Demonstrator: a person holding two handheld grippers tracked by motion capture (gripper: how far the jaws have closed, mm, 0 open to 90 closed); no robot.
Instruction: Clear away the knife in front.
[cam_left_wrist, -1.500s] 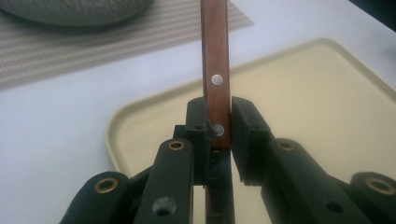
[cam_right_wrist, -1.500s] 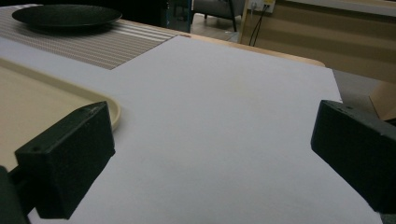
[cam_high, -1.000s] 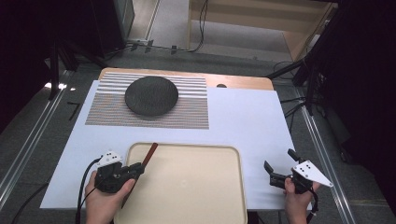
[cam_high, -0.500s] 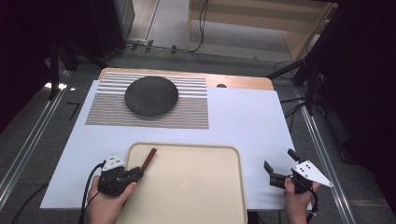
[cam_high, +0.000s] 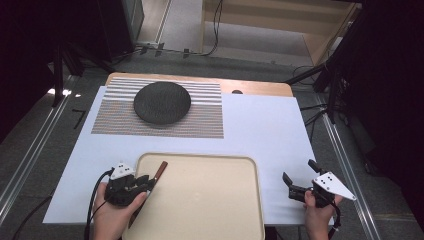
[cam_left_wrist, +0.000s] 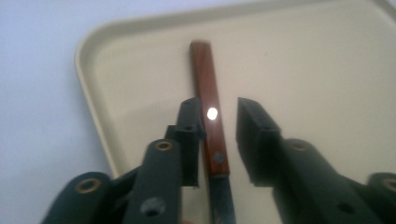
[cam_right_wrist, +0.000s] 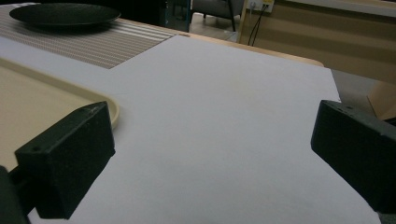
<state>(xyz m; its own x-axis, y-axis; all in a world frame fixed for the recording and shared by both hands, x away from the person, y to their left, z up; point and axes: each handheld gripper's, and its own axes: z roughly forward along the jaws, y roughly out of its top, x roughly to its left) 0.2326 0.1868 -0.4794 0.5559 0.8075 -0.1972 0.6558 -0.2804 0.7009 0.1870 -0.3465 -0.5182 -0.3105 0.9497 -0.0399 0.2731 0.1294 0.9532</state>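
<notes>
A beige tray (cam_high: 200, 200) lies on the near part of the table (cam_high: 265, 130), which is covered by a white sheet. A knife (cam_left_wrist: 210, 126) with a reddish-brown wooden handle lies in the tray's near-left corner, just inside the rim, with its handle pointing toward the tray's far-left corner and its metal blade running back under the hand.

The left hand-held gripper (cam_high: 142, 182) sits over the tray's left rim, held in the person's left hand (cam_high: 112, 212). In the left gripper view its two black jaws are spread on either side of the knife handle: the left jaw lies right against the handle, and the right jaw stands apart from it with tray surface showing between.

The right hand-held gripper (cam_high: 300, 182) rests over the white sheet to the right of the tray, well clear of its rim, held in the right hand (cam_high: 317, 215). Its jaws are spread wide with nothing between them.

Beyond the tray, a striped mat (cam_high: 200, 115) lies on the sheet, and a round black plate (cam_high: 162, 102) sits on the mat, beyond the tray's far-left part.
</notes>
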